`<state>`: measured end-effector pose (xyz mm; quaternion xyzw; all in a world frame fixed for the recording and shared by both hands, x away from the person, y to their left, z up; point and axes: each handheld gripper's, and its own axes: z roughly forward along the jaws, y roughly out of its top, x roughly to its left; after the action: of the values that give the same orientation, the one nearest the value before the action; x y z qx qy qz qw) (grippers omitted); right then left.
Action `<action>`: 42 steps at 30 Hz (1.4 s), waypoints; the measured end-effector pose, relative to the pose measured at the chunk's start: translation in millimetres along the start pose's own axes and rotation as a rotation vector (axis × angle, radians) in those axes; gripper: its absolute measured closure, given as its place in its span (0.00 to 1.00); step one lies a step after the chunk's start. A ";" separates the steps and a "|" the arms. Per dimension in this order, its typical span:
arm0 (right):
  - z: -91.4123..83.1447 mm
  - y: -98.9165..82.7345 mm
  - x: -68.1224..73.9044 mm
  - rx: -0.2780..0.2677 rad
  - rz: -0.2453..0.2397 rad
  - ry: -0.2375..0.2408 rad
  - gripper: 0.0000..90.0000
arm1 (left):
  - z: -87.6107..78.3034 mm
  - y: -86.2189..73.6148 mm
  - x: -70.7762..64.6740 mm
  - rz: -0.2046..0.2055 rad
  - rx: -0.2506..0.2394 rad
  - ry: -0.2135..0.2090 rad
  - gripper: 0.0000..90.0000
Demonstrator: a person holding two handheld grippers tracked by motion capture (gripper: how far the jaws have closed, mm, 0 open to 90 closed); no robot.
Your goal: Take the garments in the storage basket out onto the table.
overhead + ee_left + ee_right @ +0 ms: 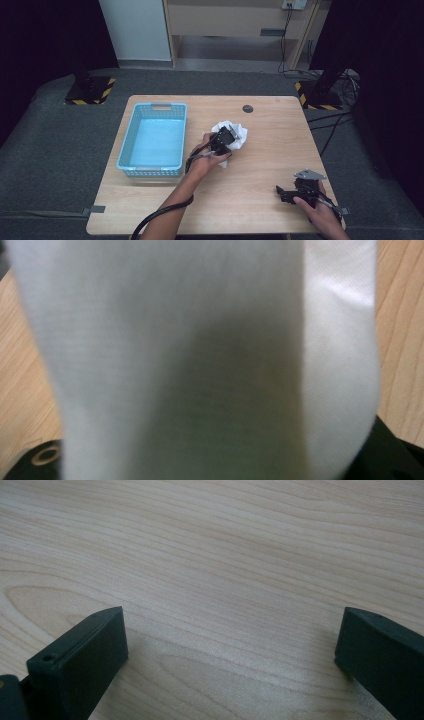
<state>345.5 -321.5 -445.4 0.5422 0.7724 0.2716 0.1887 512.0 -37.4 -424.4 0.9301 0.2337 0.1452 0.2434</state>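
Note:
A crumpled white cloth (236, 132) lies near the middle of the wooden table (270, 165). My left gripper (222, 141) sits on the cloth's near-left part, held by a hand. In the left gripper view the white cloth (200, 355) hangs right against the camera and covers both jaws, so the gripper looks shut on it. My right gripper (283, 192) rests low over bare wood at the table's front right. Its jaws stand wide apart with nothing between them (230, 650).
A light blue plastic basket (150, 171) stands on the left half of the table with nothing visible in it. A small dark round disc (247, 108) marks the table's far edge. Grey floor surrounds the table, with stand bases at the back corners.

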 end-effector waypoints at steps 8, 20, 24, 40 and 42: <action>0.0 0.0 0.0 0.000 0.000 0.000 0.00 | 1.3 0.0 0.5 -0.003 0.003 -0.001 0.57; 0.0 0.0 0.0 0.000 0.000 0.000 0.00 | 3.8 1.8 -0.5 0.004 0.023 -0.002 0.54; 0.0 0.0 0.0 0.000 0.000 0.000 0.00 | 4.2 2.1 -0.5 0.006 0.027 -0.001 0.53; 0.0 0.0 0.0 0.000 0.000 0.000 0.00 | 9.7 0.4 -0.2 -0.019 0.023 -0.003 0.21; 0.0 0.0 0.0 0.000 0.000 0.000 0.00 | 10.1 -0.2 0.1 -0.021 0.024 -0.005 0.18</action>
<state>345.5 -321.5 -445.4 0.5423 0.7723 0.2717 0.1888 515.9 -41.0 -432.9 0.9308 0.2445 0.1377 0.2345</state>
